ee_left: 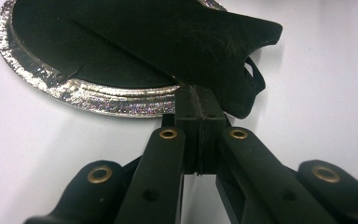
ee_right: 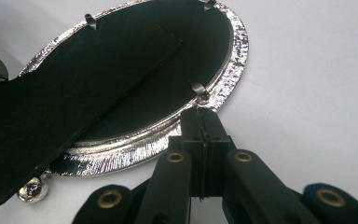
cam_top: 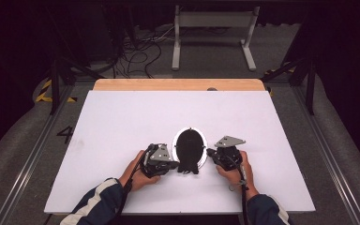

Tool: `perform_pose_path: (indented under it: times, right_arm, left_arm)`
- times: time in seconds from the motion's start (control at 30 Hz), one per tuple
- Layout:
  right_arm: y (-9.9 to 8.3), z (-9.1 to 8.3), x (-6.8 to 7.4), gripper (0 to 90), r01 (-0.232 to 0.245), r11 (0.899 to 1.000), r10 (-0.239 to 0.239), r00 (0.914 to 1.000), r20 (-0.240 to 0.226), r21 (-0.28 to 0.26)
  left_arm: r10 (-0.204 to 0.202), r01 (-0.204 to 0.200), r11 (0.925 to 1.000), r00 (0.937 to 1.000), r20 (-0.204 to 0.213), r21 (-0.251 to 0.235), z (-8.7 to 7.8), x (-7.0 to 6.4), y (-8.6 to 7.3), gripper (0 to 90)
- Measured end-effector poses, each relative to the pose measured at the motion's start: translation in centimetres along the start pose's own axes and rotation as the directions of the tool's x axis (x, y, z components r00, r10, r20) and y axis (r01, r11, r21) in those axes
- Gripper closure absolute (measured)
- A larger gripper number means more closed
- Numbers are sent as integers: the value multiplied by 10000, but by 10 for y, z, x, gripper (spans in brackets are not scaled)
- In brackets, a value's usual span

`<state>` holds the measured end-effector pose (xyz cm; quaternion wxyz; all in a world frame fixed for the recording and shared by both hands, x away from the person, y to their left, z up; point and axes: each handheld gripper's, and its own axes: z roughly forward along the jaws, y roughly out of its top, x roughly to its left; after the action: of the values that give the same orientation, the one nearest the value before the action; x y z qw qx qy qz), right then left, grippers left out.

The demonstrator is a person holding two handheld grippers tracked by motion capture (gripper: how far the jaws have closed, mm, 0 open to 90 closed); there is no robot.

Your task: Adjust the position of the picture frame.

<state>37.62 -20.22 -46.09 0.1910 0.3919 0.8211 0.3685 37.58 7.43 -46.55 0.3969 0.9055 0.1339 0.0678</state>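
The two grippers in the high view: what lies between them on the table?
Between the left gripper and right gripper lies the oval silver frame, back side up, with its black stand.

**Oval frame, face down**

I see an oval picture frame (cam_top: 190, 146) lying flat on its front, near the table's front edge at mid-width. Its silver rim (ee_right: 135, 151) is textured and shiny and runs around a black backing board (ee_right: 186, 70). Small metal tabs (ee_right: 199, 89) hold the board at the rim. A black easel stand (ee_left: 186, 42) lies along the back, its flared foot reaching past the rim at the near end.
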Motion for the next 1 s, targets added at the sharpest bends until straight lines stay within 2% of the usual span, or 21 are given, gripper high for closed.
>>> perform_pose_path:
  times: [0.1,0.33,0.4,0.5,0.57,0.6,0.7,0.73,0.87,1.0]
  right_arm:
    - [0,0,0,900,67,10000,-67,10000,-3,3]
    - [0,0,0,900,293,9996,-293,9996,-48,8]
    - [0,-1,-5,880,308,9995,-308,9988,-373,-19]
    - [0,-1,-6,868,415,9991,-416,9984,-394,-14]
    - [0,-2,-6,863,525,9986,-524,9981,-314,27]
    - [0,-4,-7,849,485,9988,-482,9977,-474,38]
    - [2,-7,-9,837,415,9991,-415,9981,-444,-10]
    - [3,-9,-10,830,367,9993,-369,9981,-496,-59]
    - [4,-14,-12,812,312,9994,-320,9980,-550,-157]
    - [1,-19,-10,797,468,9989,-473,9971,-592,-87]
  left_arm:
    - [159,-158,9998,9997,-180,77,0,-2,1,898]
    - [121,-120,9999,9996,-252,36,-2,-2,0,856]
    - [215,-215,9998,9996,-208,-18,-5,-3,0,845]
    - [354,-357,9993,9989,-300,-78,-9,-3,0,826]
    - [275,-285,9993,9989,-382,-260,-16,0,0,816]
    - [185,-216,9985,9980,-609,-504,-22,1,-2,795]
    - [43,-99,9971,9971,-754,-749,-30,5,-4,774]
    - [-57,-21,9969,9951,-990,-786,-34,6,-6,752]
    - [-488,354,9931,9916,-1199,-1115,-50,12,-15,672]
    - [-597,360,9882,9857,-1577,-1491,-68,17,-26,599]
